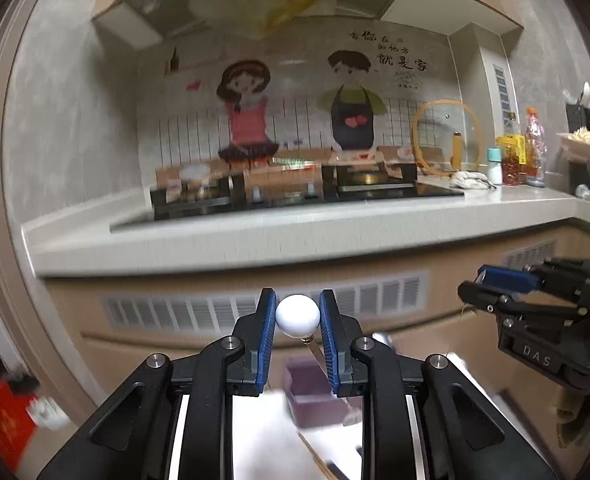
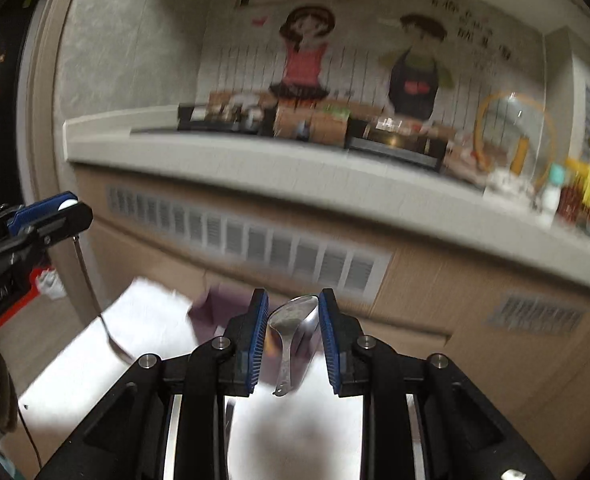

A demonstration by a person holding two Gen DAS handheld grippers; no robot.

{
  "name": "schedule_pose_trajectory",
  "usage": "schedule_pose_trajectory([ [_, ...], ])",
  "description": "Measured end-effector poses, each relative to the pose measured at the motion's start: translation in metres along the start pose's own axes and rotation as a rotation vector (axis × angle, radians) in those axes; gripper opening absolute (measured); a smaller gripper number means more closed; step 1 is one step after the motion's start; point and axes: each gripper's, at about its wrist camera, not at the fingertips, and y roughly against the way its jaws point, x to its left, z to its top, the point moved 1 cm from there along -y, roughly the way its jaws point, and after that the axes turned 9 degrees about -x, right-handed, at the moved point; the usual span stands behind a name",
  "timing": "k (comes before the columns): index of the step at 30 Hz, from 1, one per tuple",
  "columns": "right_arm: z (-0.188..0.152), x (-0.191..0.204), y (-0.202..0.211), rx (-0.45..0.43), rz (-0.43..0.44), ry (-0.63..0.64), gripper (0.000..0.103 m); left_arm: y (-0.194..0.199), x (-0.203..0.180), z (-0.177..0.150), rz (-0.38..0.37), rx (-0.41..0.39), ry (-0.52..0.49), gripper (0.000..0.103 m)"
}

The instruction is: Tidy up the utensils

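My left gripper (image 1: pixel 297 316) is shut on the white ball end (image 1: pixel 297 315) of a thin utensil whose handle hangs down below it. From the right wrist view the same gripper (image 2: pixel 65 210) shows at the left, with the thin handle (image 2: pixel 89 280) hanging to a spoon-like tip over a white surface. My right gripper (image 2: pixel 293 312) is shut on the bowl of a metal spoon (image 2: pixel 293 320), handle pointing down. It shows at the right of the left wrist view (image 1: pixel 475 288). A purple box (image 1: pixel 313 392) sits below, also in the right wrist view (image 2: pixel 211 308).
A white surface (image 2: pixel 151 328) lies under both grippers. A kitchen counter (image 1: pixel 255 236) with a hob (image 1: pixel 295 194), glass lid (image 1: pixel 445 136), bottles (image 1: pixel 533 152) and a black utensil holder (image 1: pixel 581 116) runs across behind. Vented cabinet fronts (image 1: pixel 263 304) are below it.
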Motion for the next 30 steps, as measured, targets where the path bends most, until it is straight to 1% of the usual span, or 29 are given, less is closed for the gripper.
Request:
schedule_pose_trajectory([
  [3, 0.019, -0.009, -0.016, -0.027, -0.014, -0.019, 0.023, -0.023, -0.012, 0.012, 0.02, -0.02, -0.062, 0.023],
  [6, 0.026, -0.018, -0.04, -0.032, -0.014, -0.055, 0.023, -0.05, -0.022, 0.011, 0.017, -0.027, -0.119, 0.023],
  [8, 0.022, -0.019, -0.058, -0.023, -0.008, -0.05, 0.024, -0.074, -0.025, 0.004, 0.004, -0.006, -0.143, 0.023],
  [11, 0.007, -0.016, -0.086, 0.017, 0.009, -0.046, 0.024, -0.11, -0.029, -0.015, -0.017, 0.043, -0.161, 0.023],
  [14, -0.011, -0.019, -0.113, 0.068, 0.023, -0.072, 0.024, -0.146, -0.028, -0.042, -0.045, 0.126, -0.139, 0.023],
  [19, -0.052, -0.024, -0.168, 0.226, 0.086, -0.152, 0.024, -0.19, -0.028, -0.095, -0.086, 0.27, -0.106, 0.023],
  [22, -0.074, -0.023, -0.191, 0.293, 0.107, -0.185, 0.024, -0.213, -0.031, -0.126, -0.145, 0.384, -0.064, 0.025],
  [23, -0.082, -0.023, -0.199, 0.318, 0.114, -0.189, 0.024, -0.22, -0.032, -0.136, -0.159, 0.419, -0.047, 0.027],
  [25, -0.094, -0.022, -0.208, 0.355, 0.14, -0.206, 0.026, -0.226, -0.03, -0.148, -0.179, 0.449, -0.024, 0.039],
  [26, -0.099, -0.021, -0.211, 0.37, 0.151, -0.214, 0.028, -0.228, -0.029, -0.153, -0.19, 0.457, -0.012, 0.042],
  [27, -0.104, -0.021, -0.213, 0.377, 0.151, -0.213, 0.03, -0.227, -0.028, -0.156, -0.188, 0.46, -0.006, 0.046],
  [30, -0.11, -0.022, -0.209, 0.359, 0.125, -0.188, 0.033, -0.216, -0.02, -0.161, -0.16, 0.438, 0.001, 0.048],
])
